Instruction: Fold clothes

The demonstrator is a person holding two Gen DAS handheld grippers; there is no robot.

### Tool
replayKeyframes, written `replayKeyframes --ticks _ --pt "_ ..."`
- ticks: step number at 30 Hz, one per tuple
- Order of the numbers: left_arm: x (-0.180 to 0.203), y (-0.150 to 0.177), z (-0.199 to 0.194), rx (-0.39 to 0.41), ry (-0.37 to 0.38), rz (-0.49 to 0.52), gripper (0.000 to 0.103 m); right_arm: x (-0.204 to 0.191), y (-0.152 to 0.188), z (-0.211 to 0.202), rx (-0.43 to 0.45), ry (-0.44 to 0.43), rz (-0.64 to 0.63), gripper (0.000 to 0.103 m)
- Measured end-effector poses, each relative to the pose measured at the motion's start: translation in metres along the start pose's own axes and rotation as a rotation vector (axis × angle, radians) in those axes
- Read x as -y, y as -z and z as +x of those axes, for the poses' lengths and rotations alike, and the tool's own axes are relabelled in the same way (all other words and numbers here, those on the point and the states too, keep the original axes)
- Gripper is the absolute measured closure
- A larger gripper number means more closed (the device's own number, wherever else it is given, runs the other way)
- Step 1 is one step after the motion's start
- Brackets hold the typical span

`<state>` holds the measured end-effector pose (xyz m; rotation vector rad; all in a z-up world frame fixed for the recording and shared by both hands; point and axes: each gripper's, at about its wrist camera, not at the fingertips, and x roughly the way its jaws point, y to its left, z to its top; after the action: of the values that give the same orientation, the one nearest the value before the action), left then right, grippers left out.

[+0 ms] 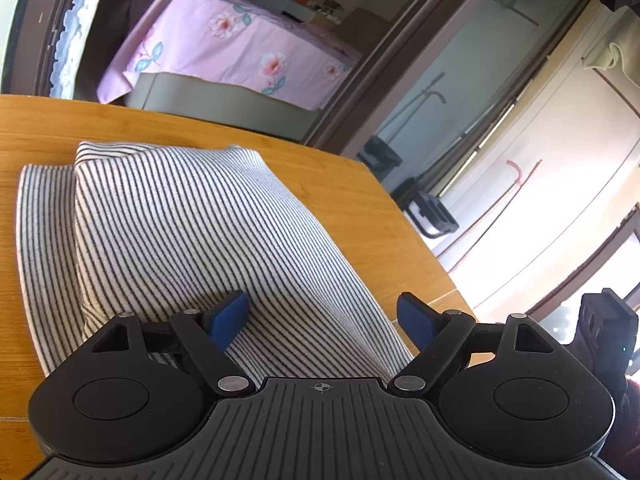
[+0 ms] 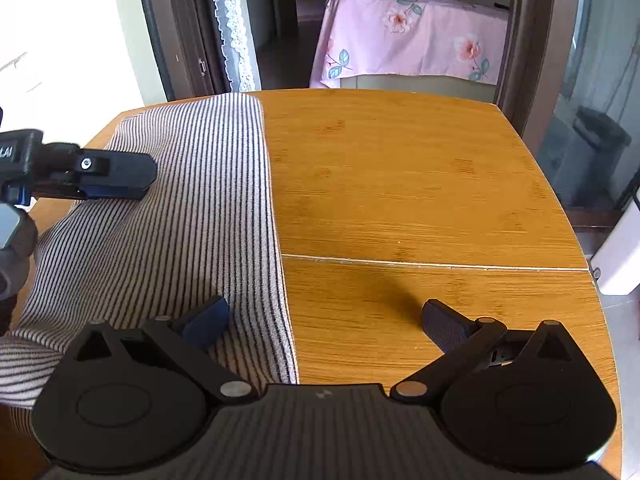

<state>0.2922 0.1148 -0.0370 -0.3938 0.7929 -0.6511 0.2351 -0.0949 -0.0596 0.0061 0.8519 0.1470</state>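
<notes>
my left gripper [image 1: 323, 320] is spread wide, its blue pads [image 1: 228, 320] resting over the striped garment [image 1: 180, 232] and pinching nothing. my right gripper [image 2: 326, 326] is spread too; one pad lies on the cloth's edge and the other stands over bare wood. in the right wrist view i see the left gripper from the side at the left border, with white letters on its body; i read only "lai", the rest is cut off. the striped garment [image 2: 180, 208] lies folded on the left part of the wooden table [image 2: 420, 184], with one straight edge running toward me. a pale seam line [image 2: 432, 265] crosses the tabletop. behind the table is furniture under a pink floral cover [image 2: 408, 36], and left of it a lace curtain [image 2: 236, 28].
</notes>
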Motion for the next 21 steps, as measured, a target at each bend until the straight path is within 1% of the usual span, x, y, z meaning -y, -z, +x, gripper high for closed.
replayKeyframes --ticks 3,5,7,10,12,14,17,21 --pt "0.008 0.0 -0.003 -0.003 -0.033 0.012 0.016 0.0 0.003 -0.002 0.018 0.0 0.007 0.0" --pt "0.016 0.003 -0.01 0.005 -0.07 0.032 0.012 0.002 0.002 -0.002 0.012 -0.016 0.0 0.0" --pt "0.025 0.006 -0.018 0.013 -0.099 0.054 0.011 0.005 -0.001 -0.003 0.007 -0.037 -0.009 0.0" --pt "0.037 0.018 -0.031 0.001 -0.122 0.094 0.009 0.012 -0.005 -0.013 0.037 -0.06 -0.011 0.0" --pt "0.044 0.029 -0.035 -0.012 -0.164 0.135 0.009 0.015 -0.005 -0.019 0.052 -0.076 -0.013 0.0" --pt "0.051 0.04 -0.039 -0.02 -0.209 0.185 0.009 0.012 0.002 -0.021 0.049 -0.093 -0.017 0.0" --pt "0.06 0.051 -0.044 -0.026 -0.246 0.232 0.007 0.008 0.012 -0.024 0.046 -0.118 -0.022 0.0" --pt "0.065 0.057 -0.045 -0.029 -0.289 0.221 0.007 0.004 0.025 -0.028 0.04 -0.152 -0.028 0.0"
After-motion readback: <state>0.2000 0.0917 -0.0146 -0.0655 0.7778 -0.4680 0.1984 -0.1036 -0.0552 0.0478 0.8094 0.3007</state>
